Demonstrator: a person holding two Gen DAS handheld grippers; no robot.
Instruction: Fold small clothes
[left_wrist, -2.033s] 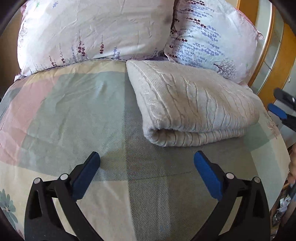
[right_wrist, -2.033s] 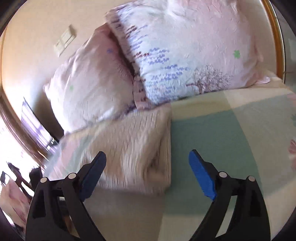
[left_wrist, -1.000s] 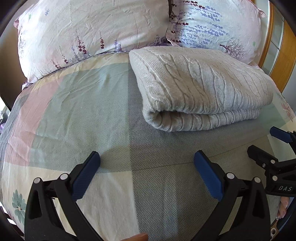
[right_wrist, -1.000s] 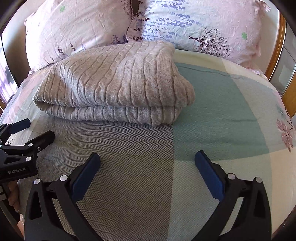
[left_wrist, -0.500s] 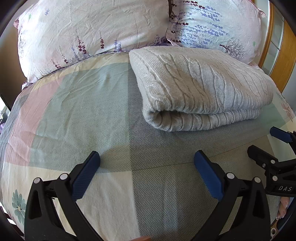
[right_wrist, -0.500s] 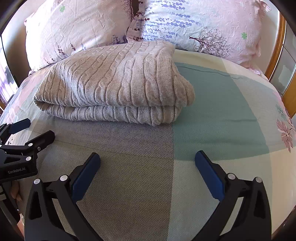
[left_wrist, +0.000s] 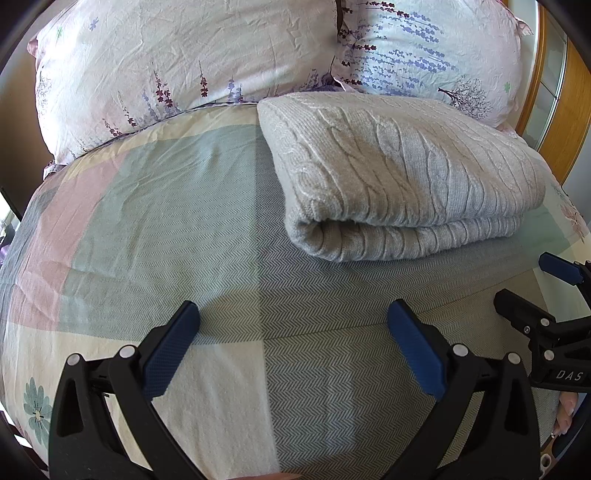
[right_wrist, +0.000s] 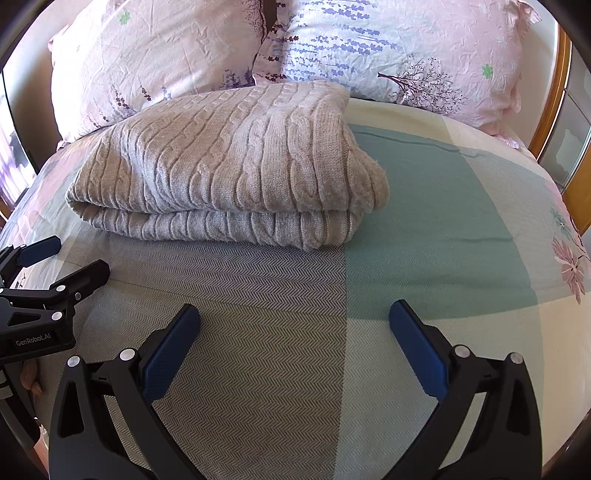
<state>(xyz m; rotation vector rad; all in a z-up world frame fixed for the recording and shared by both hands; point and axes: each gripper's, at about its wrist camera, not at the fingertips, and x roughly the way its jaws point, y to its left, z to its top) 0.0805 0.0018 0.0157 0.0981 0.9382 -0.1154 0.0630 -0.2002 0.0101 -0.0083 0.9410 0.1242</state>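
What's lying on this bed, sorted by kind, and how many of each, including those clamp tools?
Folded sweaters: 1, a grey cable-knit sweater on the bedspread
Pillows: 2, the left pillow and the right pillow
Grippers: 2, the left gripper and the right gripper, both open and empty
Total: 5
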